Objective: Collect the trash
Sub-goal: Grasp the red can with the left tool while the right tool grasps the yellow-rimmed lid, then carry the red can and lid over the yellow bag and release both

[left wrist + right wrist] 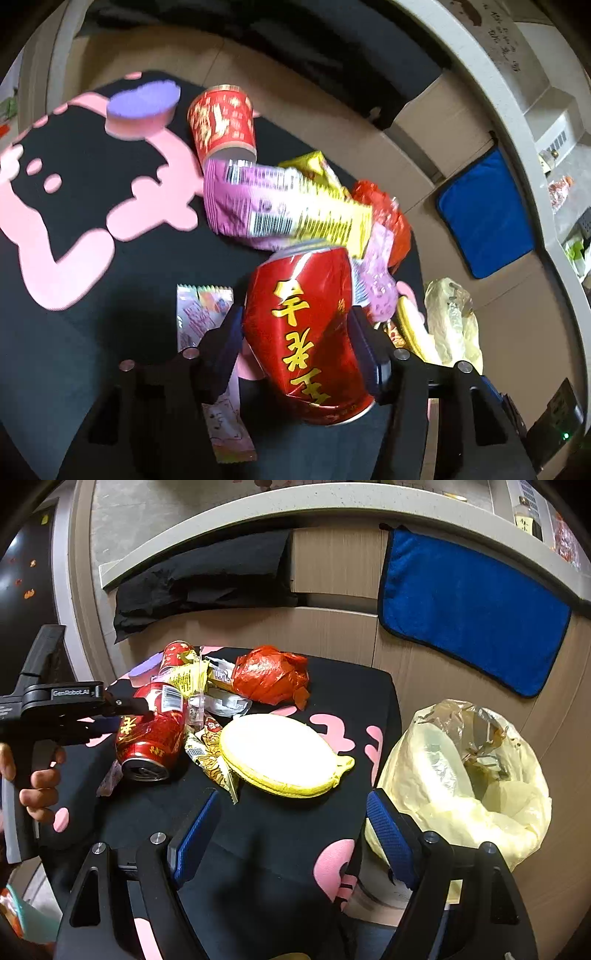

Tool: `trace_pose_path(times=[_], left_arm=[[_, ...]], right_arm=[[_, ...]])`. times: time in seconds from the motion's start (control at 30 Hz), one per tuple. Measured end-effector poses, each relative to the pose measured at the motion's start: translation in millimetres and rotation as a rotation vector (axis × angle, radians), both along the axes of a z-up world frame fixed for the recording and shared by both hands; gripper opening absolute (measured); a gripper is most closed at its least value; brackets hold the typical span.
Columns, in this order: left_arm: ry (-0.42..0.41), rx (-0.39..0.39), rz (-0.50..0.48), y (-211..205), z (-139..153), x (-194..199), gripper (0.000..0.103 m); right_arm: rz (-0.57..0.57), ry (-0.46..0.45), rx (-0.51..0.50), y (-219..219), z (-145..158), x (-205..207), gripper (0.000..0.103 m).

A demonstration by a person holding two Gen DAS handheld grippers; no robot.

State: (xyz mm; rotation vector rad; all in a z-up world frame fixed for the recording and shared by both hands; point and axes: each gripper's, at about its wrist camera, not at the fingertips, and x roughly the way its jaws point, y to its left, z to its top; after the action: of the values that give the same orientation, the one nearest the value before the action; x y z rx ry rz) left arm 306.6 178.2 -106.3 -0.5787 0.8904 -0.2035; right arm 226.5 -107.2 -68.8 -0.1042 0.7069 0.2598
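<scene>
My left gripper [295, 314] is shut on a dented red drink can [306, 332], one pad on each side. The right wrist view shows the same can [151, 734] tilted, open end toward me, low over the black cloth, with the left gripper [129, 705] reaching in from the left. Behind it lies a heap of trash: a purple wrapper [236, 199], a yellow wrapper [325, 218], a crumpled red wrapper [269, 679] and a second red can [221, 122]. My right gripper [291, 801] stands open with nothing between its fingers. A yellow plastic bag [461, 775] gapes at the table's right edge.
The table wears a black cloth with pink shapes [280, 849]. On it lie a round yellow pouch [280, 753], a purple-topped sponge [142, 107] and a pink sachet [207, 306]. A blue towel [469, 605] hangs on the cabinet behind. A person's hand [40, 786] grips the left handle.
</scene>
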Motion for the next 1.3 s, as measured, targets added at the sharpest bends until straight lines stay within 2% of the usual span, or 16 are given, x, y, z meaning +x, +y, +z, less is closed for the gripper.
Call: trace_pose_path(times=[0.1, 0.33, 0.4, 0.43, 0.5, 0.6, 0.7, 0.77, 0.9, 0.93, 0.97, 1.07, 1.13, 1.2, 1.3], left_arm=[[0.023, -0.033, 0.018, 0, -9, 2, 0.060], [0.104, -0.163, 0.050, -3, -22, 13, 0.064], [0.099, -0.139, 0.043, -8, -19, 12, 0.060], [0.093, -0.136, 0.029, -10, -16, 10, 0.055], [0.079, -0.118, 0.009, -13, -8, 6, 0.053], [0.019, -0.039, -0.019, -19, 11, -8, 0.052], [-0.027, 0.024, -0.027, -20, 26, -23, 0.051], [-0.046, 0.077, -0.027, -19, 35, -33, 0.051], [-0.099, 0.185, -0.001, -20, 49, -48, 0.051], [-0.114, 0.211, 0.006, -20, 52, -52, 0.051], [-0.130, 0.234, 0.014, -21, 54, -56, 0.051], [-0.167, 0.287, 0.032, -21, 63, -65, 0.051], [-0.195, 0.310, 0.045, -22, 69, -69, 0.051], [-0.224, 0.330, 0.053, -23, 75, -73, 0.051], [-0.244, 0.337, 0.056, -25, 80, -74, 0.051]], right_arm=[[-0.006, 0.000, 0.003, -5, -1, -1, 0.078], [-0.006, 0.031, 0.035, -15, -10, 3, 0.078], [-0.001, 0.030, 0.052, -16, -9, 4, 0.078], [0.002, 0.027, 0.056, -16, -8, 4, 0.078], [0.015, 0.016, 0.038, -13, -7, 5, 0.078], [0.046, -0.005, -0.028, -5, -8, 6, 0.078], [0.059, -0.035, -0.156, 5, -19, 14, 0.078], [0.068, -0.043, -0.204, 10, -23, 20, 0.068], [0.116, -0.053, -0.242, 24, -24, 39, 0.062], [0.126, -0.054, -0.258, 30, -25, 45, 0.056], [0.132, -0.051, -0.272, 35, -25, 50, 0.043], [0.152, -0.037, -0.284, 48, -19, 63, 0.023], [0.164, -0.034, -0.213, 49, -3, 65, 0.014], [0.174, -0.001, -0.092, 44, 16, 68, 0.013], [0.157, 0.026, 0.011, 33, 33, 70, 0.013]])
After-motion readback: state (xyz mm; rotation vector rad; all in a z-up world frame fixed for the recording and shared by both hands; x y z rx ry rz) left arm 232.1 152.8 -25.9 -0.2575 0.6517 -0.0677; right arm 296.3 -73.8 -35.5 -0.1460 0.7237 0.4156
